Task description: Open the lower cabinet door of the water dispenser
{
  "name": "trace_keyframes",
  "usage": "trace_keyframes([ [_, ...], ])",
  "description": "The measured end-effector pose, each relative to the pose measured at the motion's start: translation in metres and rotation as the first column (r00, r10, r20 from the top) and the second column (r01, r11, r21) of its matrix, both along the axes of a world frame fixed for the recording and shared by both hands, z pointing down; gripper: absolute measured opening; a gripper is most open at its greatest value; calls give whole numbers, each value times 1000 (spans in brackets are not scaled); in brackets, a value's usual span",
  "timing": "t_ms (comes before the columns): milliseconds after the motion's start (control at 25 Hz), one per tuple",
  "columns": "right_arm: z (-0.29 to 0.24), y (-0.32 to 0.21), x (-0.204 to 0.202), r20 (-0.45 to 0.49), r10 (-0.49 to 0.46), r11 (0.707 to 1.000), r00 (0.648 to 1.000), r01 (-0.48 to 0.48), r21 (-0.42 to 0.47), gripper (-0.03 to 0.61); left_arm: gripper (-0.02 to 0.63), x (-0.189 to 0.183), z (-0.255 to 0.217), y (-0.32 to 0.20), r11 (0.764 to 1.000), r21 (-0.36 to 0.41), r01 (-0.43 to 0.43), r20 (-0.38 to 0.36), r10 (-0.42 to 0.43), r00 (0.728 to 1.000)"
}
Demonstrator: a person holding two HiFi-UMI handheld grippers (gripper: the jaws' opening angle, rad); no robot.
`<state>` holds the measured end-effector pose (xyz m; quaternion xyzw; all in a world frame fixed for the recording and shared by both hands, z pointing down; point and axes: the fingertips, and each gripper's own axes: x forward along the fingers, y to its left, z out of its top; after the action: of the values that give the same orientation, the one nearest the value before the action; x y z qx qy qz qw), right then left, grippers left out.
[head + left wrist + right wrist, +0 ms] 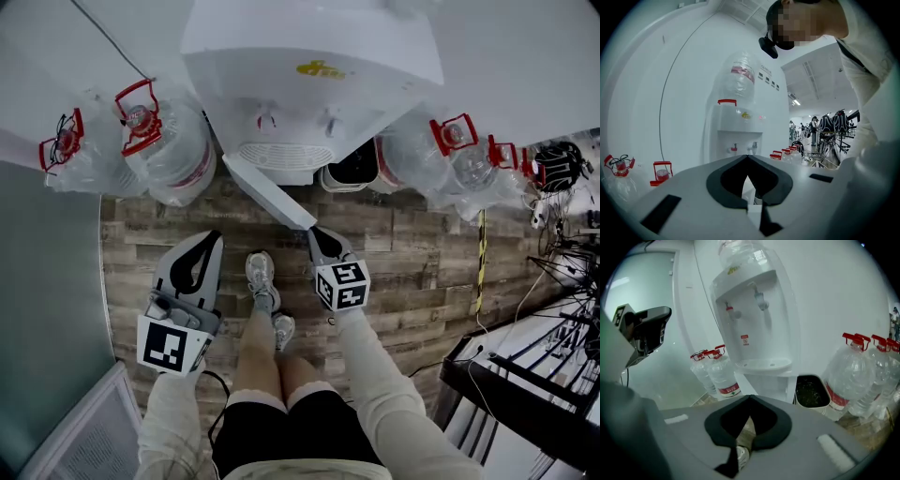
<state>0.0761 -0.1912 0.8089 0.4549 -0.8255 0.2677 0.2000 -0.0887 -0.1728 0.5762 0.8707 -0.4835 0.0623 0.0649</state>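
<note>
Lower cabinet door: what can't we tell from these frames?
- Cabinet interior: head view, hidden under the dispenser body; gripper views, largely behind each gripper's own body.
- Right gripper against the open door: head view shows them meeting, touching or apart unclear.
- Small label on the dispenser: right gripper view, too small to read.

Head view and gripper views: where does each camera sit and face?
Head view: on the person's head, looking steeply down at the water dispenser and its open lower door; left gripper, right gripper, legs show.
Left gripper view: on the left gripper, facing the water dispenser front; the person's torso shows.
Right gripper view: on the right gripper, facing the water dispenser; the left gripper shows.
Shared: both gripper views show the taps.
</note>
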Motion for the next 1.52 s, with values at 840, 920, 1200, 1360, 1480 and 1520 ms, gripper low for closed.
trace_keyframes([
  [840, -243, 49, 31, 32, 14, 969, 999, -21, 248, 8, 2, 31, -144, 50, 999, 36, -26, 6, 26, 1000],
  [920, -259, 55, 31, 39, 11, 967, 999, -21, 253, 8, 2, 33, -155, 55, 999, 36, -26, 4, 25, 1000],
  [1200, -321, 70, 35, 74, 13, 956, 997, -34, 291, 8, 2, 36, -194, 72, 998, 54, -17, 6, 16, 1000],
  [1360, -361, 79, 40, 89, 17, 943, 996, -46, 331, 8, 2, 39, -216, 83, 997, 73, -19, 11, 18, 1000],
  [1480, -385, 85, 42, 102, 21, 933, 995, -56, 355, 8, 2, 43, -231, 91, 997, 79, -25, 12, 24, 1000],
  [1520, -392, 88, 43, 109, 24, 931, 994, -62, 358, 8, 2, 44, -235, 93, 996, 81, -28, 14, 27, 1000],
])
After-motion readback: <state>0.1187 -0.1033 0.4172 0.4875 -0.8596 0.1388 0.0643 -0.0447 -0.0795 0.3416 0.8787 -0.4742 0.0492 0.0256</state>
